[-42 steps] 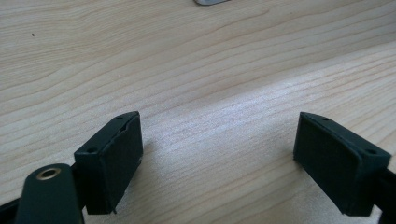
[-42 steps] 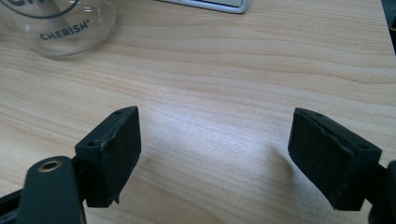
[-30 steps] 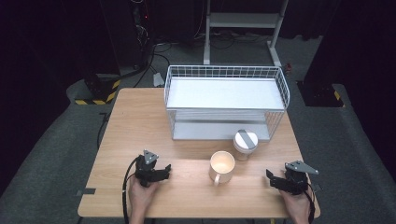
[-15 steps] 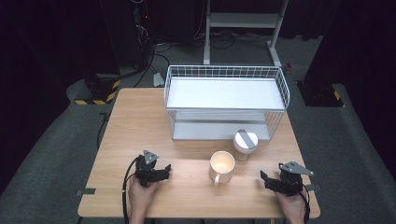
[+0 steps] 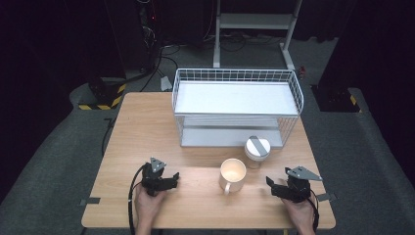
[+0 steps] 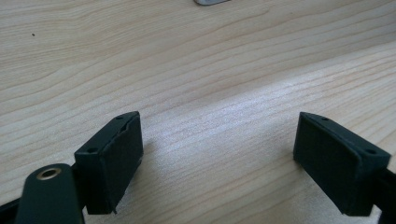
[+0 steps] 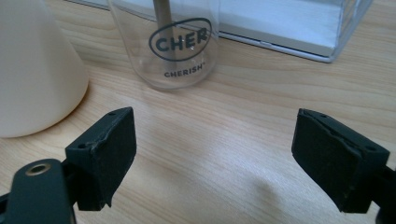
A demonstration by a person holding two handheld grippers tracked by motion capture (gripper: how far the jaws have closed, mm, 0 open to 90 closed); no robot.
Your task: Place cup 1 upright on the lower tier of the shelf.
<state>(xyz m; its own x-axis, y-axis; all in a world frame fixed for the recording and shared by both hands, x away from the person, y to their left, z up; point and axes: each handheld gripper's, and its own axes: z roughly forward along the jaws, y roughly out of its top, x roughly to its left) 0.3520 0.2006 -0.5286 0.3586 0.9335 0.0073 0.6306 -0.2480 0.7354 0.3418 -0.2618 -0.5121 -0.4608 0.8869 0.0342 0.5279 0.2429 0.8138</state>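
Both grippers, left and right, gape wide over bare table, holding nothing. Mug and jar cut off at frame top; jar lettering partly legible.

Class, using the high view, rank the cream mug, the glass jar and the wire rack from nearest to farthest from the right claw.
From the right claw:
1. Glass jar, up and left of it.
2. Cream mug, to its left; too close to the jar to call.
3. Wire rack, at the table's far side.
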